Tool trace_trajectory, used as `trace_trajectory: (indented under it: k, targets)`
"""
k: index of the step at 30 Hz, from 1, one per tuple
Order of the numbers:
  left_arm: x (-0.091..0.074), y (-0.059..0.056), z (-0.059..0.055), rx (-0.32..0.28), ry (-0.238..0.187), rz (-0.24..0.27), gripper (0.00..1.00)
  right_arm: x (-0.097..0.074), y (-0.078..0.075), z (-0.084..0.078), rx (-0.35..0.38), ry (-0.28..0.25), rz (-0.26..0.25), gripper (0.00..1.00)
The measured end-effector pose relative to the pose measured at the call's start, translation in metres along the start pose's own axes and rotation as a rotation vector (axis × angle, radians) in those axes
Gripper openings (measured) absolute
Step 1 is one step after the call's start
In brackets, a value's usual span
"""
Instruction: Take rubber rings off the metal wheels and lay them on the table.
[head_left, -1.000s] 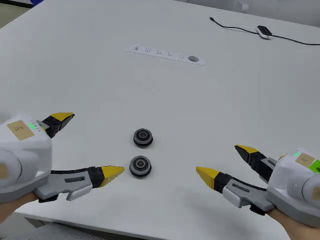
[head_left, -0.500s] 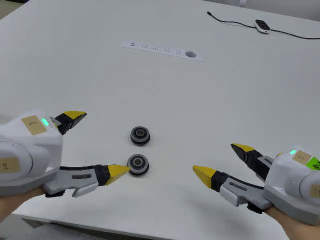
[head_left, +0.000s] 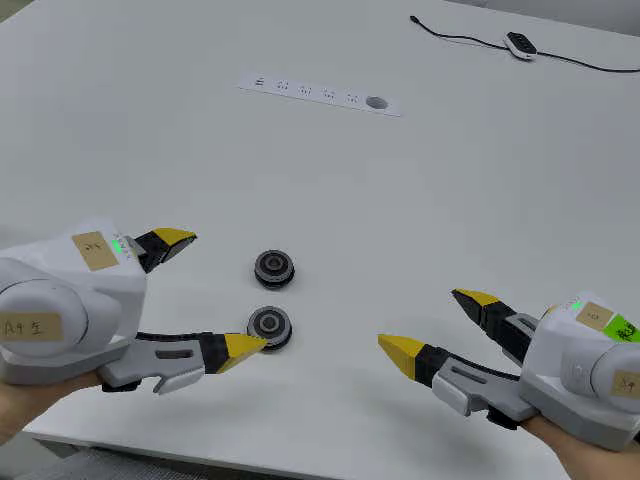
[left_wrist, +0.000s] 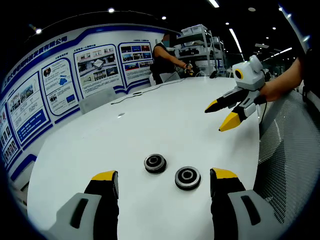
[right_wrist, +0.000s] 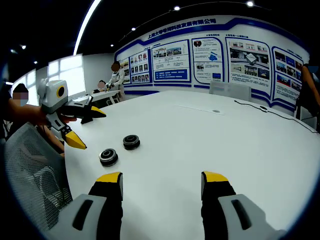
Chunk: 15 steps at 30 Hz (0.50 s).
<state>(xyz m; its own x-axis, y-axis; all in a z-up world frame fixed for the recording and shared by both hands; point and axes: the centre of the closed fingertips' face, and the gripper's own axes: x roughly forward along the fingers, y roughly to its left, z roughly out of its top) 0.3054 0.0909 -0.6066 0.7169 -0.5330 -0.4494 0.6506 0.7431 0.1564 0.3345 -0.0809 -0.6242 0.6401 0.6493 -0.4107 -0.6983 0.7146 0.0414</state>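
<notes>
Two small metal wheels with black rubber rings lie flat on the white table (head_left: 330, 200): the far wheel (head_left: 273, 267) and the near wheel (head_left: 269, 323). My left gripper (head_left: 220, 292) stands open just left of them, its lower yellow tip close to the near wheel. In the left gripper view both wheels (left_wrist: 155, 163) (left_wrist: 187, 177) lie between and ahead of the open jaws. My right gripper (head_left: 440, 325) is open to the right, well apart from the wheels. In the right gripper view the wheels (right_wrist: 131, 141) (right_wrist: 108, 157) lie ahead to the left.
A white power strip (head_left: 318, 93) lies farther back on the table. A black cable with a small remote (head_left: 521, 44) runs along the far right. The table's front edge is close below both grippers. People stand by shelves in the background (left_wrist: 167, 55).
My left gripper has moved right toward the wheels; its lower tip is now beside the near wheel. The right gripper has barely moved. The head camera has shifted.
</notes>
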Motion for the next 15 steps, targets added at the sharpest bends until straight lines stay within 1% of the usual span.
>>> trace_trajectory:
  k: [7,11,15]
  targets:
    - [0.005,-0.001,-0.001,0.019,0.002,-0.017,0.71,0.001,0.001,-0.002,0.005,0.006,0.004,0.64]
    - [0.011,-0.005,-0.005,0.040,0.026,-0.039,0.66,0.002,0.000,-0.002,0.011,0.006,0.005,0.64]
    - [0.016,-0.011,-0.005,0.062,0.033,-0.071,0.59,0.002,0.001,-0.003,0.015,0.009,0.008,0.64]
